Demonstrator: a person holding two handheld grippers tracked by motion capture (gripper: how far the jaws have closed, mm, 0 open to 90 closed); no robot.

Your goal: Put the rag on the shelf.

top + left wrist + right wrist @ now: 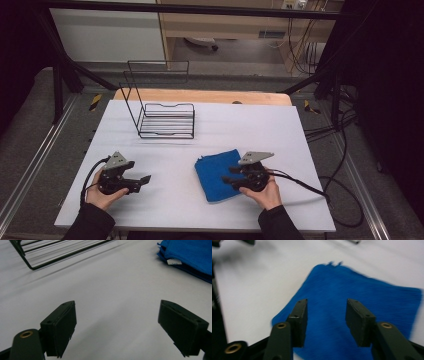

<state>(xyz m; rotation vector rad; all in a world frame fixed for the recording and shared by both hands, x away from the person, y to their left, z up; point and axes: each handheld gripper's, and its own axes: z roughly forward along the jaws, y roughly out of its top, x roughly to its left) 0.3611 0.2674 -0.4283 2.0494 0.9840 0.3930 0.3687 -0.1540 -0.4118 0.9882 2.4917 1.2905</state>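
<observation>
Lying folded on the white worktop, the blue cloth sits near the front edge on the person's right, and the right tongs hover over its right part, jaws parted with nothing pinched between them; in the right gripper view the pads stand apart above the weave, which reads as a release or a fresh approach rather than a grasp; the left tongs rest well apart from the cloth, jaws spread wide and empty, seemingly waiting; a black wire rack stands farther back, perhaps where the cloth belongs; motion blur smears the cloth's far edge, its small white tag is unreadable, and how many layers it has is hard to make out.
</observation>
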